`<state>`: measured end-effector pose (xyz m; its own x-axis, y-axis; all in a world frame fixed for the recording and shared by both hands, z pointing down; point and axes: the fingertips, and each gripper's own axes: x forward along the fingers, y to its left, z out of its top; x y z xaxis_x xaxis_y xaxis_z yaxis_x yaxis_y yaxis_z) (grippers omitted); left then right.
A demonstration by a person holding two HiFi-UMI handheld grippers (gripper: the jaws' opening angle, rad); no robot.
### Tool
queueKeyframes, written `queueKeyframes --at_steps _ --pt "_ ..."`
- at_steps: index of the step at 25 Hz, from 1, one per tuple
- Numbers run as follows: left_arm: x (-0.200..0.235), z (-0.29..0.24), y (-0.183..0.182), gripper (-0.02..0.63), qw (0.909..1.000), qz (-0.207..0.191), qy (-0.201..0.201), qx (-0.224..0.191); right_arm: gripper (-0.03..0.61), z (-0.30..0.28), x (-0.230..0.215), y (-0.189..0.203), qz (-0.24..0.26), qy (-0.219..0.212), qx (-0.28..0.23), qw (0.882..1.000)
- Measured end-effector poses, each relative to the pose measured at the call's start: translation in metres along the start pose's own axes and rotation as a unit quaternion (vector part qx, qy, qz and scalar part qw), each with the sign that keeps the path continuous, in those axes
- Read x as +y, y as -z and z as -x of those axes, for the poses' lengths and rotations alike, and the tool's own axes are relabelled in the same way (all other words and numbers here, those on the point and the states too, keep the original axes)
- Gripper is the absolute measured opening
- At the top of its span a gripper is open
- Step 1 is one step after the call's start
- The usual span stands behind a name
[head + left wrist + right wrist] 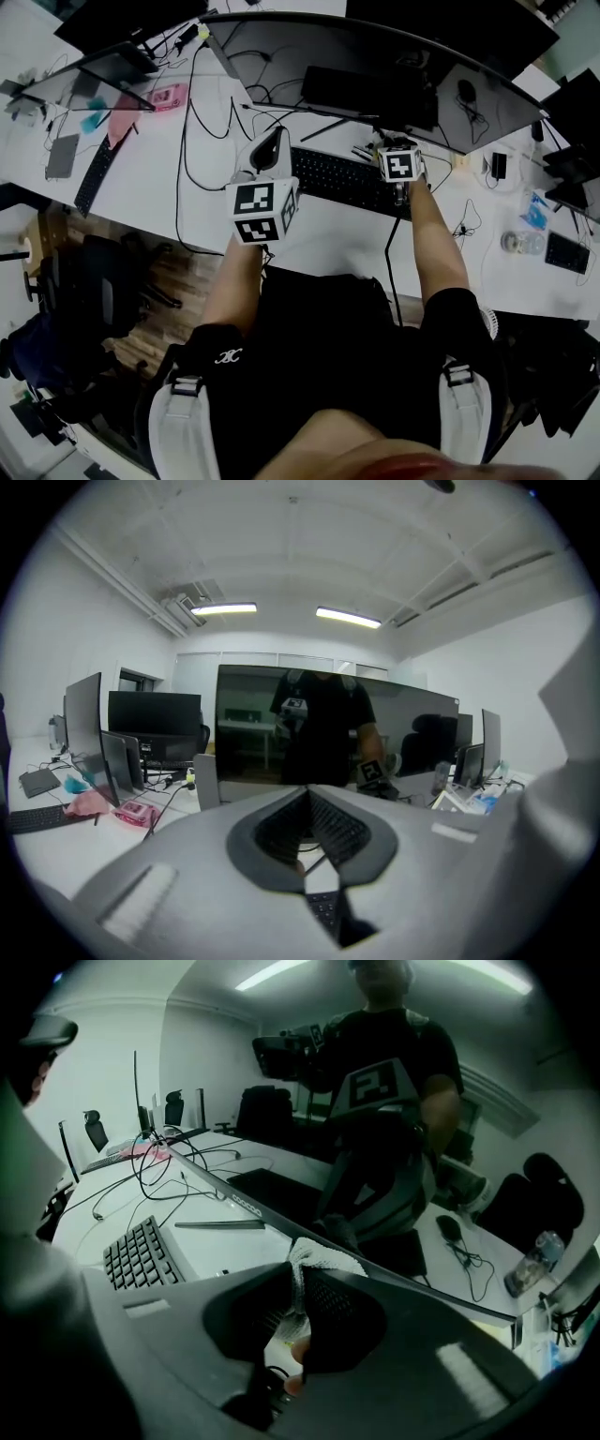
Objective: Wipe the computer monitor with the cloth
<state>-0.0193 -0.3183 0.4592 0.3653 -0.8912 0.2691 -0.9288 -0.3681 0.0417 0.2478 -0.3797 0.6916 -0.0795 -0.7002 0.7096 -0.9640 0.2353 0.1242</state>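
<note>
A wide curved dark monitor (375, 66) stands at the back of the white desk (150, 197). My right gripper (298, 1274) is shut on a white mesh cloth (323, 1260), held just in front of the monitor's lower edge (244, 1206). In the head view the right gripper (398, 150) is above the black keyboard (342, 178), close to the screen. My left gripper (272, 150) hovers over the desk left of the keyboard. It points at the monitor (328, 733), and its jaws (305, 794) are shut with nothing between them.
Black cables (202, 122) trail across the desk. A second monitor (94, 75), a pink item (167, 96) and another keyboard (94, 173) lie at the left. A bottle (514, 242) and small devices sit at the right. An office chair (94, 281) stands left of the person.
</note>
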Motion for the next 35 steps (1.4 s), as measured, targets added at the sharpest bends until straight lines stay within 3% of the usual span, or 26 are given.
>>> queueKeyframes --at_steps 5,19,35 --pt "0.040 0.015 -0.005 0.049 0.9998 0.009 -0.013 -0.008 0.029 -0.011 0.039 -0.011 0.002 -0.012 0.015 1.000" --pt "0.153 0.055 -0.003 0.049 0.9990 0.008 -0.042 -0.013 0.029 -0.038 0.149 -0.077 0.033 -0.015 -0.008 0.999" --pt "0.267 0.076 0.004 0.049 0.9985 0.019 -0.046 -0.022 0.029 -0.072 0.266 -0.136 0.049 -0.024 -0.026 0.998"
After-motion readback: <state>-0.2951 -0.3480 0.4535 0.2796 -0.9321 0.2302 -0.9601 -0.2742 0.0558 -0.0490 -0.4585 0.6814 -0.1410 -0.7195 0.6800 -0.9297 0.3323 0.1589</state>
